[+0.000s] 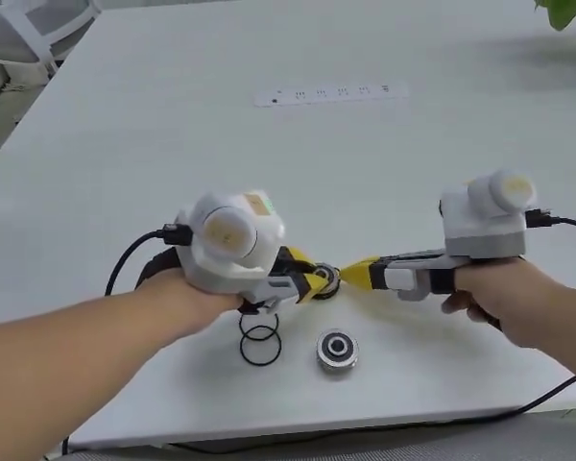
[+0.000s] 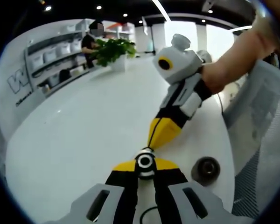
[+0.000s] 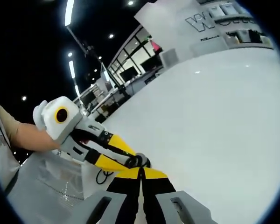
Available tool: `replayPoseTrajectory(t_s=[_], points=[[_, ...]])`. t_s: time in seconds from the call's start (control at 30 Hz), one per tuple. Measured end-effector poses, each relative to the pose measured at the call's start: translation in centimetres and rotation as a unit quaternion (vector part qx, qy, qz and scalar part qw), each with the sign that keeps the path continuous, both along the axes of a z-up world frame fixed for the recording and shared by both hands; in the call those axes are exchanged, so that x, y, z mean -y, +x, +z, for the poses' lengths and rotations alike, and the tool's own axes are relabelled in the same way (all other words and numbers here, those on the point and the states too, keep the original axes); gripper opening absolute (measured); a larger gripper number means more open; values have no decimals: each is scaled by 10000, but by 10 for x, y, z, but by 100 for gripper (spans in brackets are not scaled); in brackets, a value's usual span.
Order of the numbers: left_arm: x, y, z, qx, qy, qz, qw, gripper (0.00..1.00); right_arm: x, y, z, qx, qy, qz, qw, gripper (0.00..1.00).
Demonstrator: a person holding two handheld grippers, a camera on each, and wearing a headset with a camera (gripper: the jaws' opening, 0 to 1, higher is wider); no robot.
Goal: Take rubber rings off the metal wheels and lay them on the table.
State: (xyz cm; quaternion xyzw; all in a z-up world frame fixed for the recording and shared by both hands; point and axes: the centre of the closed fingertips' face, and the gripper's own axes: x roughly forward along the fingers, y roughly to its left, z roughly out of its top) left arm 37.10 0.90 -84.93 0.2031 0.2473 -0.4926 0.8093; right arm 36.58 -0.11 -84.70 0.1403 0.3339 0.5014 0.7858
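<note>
Pinches a metal wheel [image 2: 145,161] between the yellow-tipped jaws of the left hand-held gripper [image 1: 317,281], jaws closed on it from two sides, hub face turned toward that gripper's own camera, over the white table [image 1: 154,125]

Meets the held wheel from the opposite side with the right hand-held gripper [image 1: 351,273], jaws pressed together into a single yellow point that touches the wheel's rim; cannot tell whether anything thin is nipped between them

Just nearer the person than the held wheel, and apart from it: a second metal wheel [image 1: 337,350], lying flat on the table

Nearer than the held wheel and to its left in the head view: two black rubber rings [image 1: 259,339], flat on the table, overlapping each other, close to the second wheel without touching it

Well beyond the held wheel: a white power strip [image 1: 329,94], flat on the table

Far beyond the held wheel and to its right: green leaves of a plant [image 1: 568,12] at the picture's corner

To either side of the held wheel: a bare hand wrapped round each gripper's handle, black cables trailing off toward the table's near edge
</note>
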Motion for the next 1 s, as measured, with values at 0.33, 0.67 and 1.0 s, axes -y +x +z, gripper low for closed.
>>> replayPoseTrajectory(t_s=[0.33, 0.67, 1.0], points=[[1, 0, 0, 5, 34, 77, 10000, 12, -1, 0, 2, -202, 140, -142, 9996, 0], [1, 2, 0, 1, 101, 148, 9998, 11, -2, 2, 4, -317, 285, -302, 9986, 0], [1, 1, 0, 22, 172, 154, 9997, 11, -8, 0, 6, -284, 362, -195, 9988, 0]])
